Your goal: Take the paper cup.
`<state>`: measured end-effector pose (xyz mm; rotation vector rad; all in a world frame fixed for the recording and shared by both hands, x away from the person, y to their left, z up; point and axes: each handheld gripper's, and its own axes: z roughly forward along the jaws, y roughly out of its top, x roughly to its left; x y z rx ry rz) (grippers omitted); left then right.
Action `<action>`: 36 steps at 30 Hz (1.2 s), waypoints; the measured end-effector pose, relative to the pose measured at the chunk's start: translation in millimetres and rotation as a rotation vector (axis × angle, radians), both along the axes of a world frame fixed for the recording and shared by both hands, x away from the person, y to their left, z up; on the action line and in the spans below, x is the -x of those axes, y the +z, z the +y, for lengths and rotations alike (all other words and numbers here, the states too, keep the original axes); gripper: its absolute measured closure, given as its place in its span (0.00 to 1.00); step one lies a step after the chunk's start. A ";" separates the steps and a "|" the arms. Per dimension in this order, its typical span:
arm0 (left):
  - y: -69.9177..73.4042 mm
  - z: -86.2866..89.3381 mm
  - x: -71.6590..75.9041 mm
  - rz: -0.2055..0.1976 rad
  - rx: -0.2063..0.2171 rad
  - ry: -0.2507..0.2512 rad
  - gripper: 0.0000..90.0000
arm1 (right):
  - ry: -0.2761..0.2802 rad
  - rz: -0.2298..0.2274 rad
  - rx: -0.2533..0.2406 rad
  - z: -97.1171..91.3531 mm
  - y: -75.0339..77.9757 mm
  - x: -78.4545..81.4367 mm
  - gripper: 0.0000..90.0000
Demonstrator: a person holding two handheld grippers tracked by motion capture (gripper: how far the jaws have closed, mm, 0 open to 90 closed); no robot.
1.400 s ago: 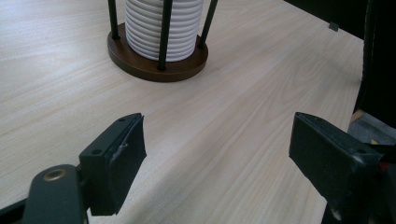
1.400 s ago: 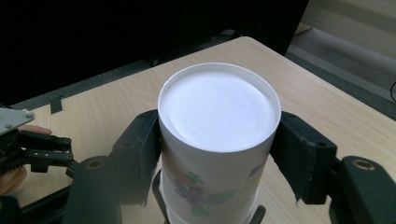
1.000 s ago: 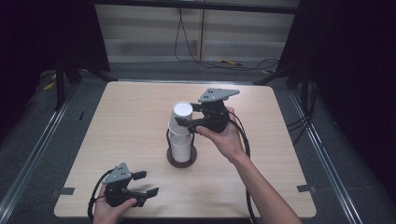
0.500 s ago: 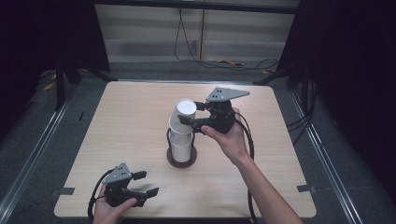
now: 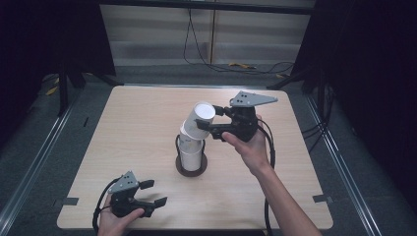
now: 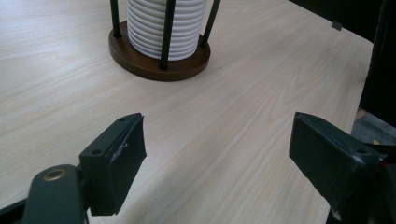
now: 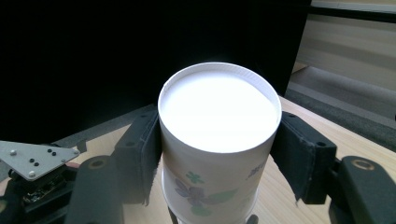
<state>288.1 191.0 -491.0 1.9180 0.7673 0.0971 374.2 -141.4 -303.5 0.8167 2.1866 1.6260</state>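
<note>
I see only the cup holder (image 5: 191,156) standing mid-tabletop (image 5: 137,123); bare wood lies open toward every edge and corner around it.

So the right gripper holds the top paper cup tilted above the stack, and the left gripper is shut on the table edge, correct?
Not quite. The right gripper does grip the tilted paper cup above the stack, but the left gripper is open: the left gripper view shows its jaws wide apart over bare table.
</note>
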 end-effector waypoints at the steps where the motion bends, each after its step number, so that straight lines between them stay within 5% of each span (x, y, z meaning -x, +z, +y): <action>1: 0.1 0.3 -0.2 -0.002 0.002 0.001 0.21 | -0.001 0.000 -0.005 -2.6 0.3 1.1 0.39; 11: 6.4 -1.3 -0.8 -0.023 0.021 -0.002 0.21 | -0.023 0.008 -0.020 -26.5 -3.1 12.4 0.40; 20: 27.4 -7.4 -3.0 -0.069 0.070 -0.020 0.21 | -0.029 0.026 -0.041 -43.3 -13.3 28.1 0.40; 36: 53.2 -30.8 -17.1 -0.114 0.108 -0.074 0.18 | 0.017 0.070 -0.030 -41.4 -39.5 55.7 0.40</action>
